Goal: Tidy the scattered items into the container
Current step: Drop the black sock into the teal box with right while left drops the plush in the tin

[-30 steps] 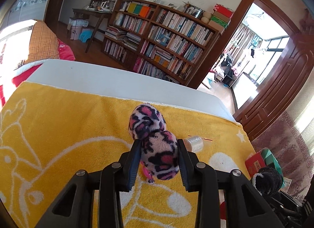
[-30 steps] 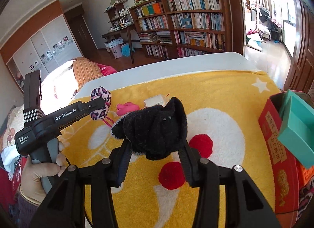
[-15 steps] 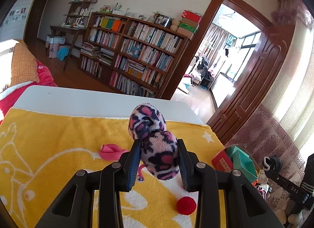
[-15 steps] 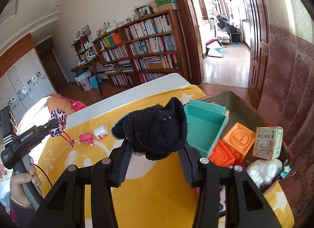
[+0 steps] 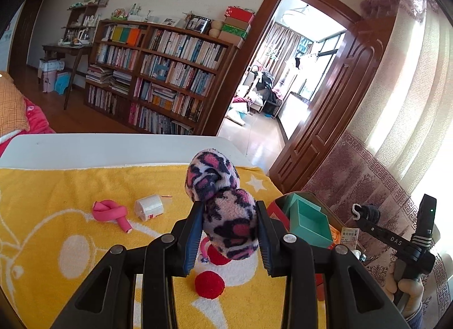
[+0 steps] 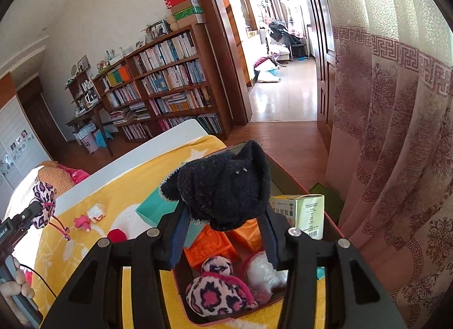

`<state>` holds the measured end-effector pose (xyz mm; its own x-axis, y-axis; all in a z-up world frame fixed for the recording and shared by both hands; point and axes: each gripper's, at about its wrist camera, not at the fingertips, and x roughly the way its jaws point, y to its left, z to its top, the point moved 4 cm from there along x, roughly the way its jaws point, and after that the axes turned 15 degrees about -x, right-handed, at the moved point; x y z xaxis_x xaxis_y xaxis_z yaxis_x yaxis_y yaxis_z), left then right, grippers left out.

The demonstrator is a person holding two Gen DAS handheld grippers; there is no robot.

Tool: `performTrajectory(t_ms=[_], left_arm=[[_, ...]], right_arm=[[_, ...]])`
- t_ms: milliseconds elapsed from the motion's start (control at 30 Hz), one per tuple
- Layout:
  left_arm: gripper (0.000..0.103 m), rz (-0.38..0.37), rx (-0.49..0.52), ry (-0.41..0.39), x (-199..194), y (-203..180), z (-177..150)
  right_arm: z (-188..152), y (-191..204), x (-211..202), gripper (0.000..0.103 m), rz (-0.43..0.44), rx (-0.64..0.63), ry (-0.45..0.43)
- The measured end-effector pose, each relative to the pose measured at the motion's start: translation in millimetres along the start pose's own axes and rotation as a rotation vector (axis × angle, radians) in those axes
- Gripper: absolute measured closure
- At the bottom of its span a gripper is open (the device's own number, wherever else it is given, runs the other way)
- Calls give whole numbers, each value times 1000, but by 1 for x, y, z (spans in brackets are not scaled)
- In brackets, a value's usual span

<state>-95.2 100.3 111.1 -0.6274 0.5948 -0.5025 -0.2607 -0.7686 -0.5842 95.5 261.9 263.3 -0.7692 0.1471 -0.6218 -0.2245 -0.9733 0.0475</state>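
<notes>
A pink leopard-print fuzzy sock stands between my left gripper's pads, which are shut on it above the yellow towel. My right gripper is shut on a black fuzzy sock and hangs over the red container at the table's right end. On the towel lie a knotted pink curler and a white roll, left of the left gripper. In the left wrist view the container is just right of the fingers, and the black sock hangs beyond it.
Inside the container are a teal box, orange blocks, a pale green carton, a white bag and another leopard-print sock. A curtain hangs close on the right. A bookcase stands behind the table.
Both grippers have swung right and risen a little with their socks held. The right one went from above the towel to above the container; the left one has neared the container.
</notes>
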Motion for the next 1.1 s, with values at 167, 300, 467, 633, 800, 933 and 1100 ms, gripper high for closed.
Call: performTrajectory(t_ms=[167, 300, 467, 633, 800, 933, 1100], left_arm=[[66, -11, 16, 26, 7, -20, -11], [66, -7, 28, 45, 11, -29, -21], [66, -12, 26, 63, 15, -35, -26], [66, -31, 42, 88, 24, -47, -32], [66, -52, 67, 119, 33, -64, -42], [66, -61, 89, 126, 32, -78, -49], [66, -85, 92, 156, 35, -91, -56]], right_arm=[[10, 26, 31, 53, 80, -78, 39], [8, 47, 64, 53, 159, -125, 117], [3, 45, 95, 53, 108, -186, 208], [5, 28, 98, 52, 8, -212, 217], [7, 28, 95, 50, 25, -247, 214], [12, 22, 79, 39, 118, -184, 167], [19, 2, 33, 23, 141, -106, 21]])
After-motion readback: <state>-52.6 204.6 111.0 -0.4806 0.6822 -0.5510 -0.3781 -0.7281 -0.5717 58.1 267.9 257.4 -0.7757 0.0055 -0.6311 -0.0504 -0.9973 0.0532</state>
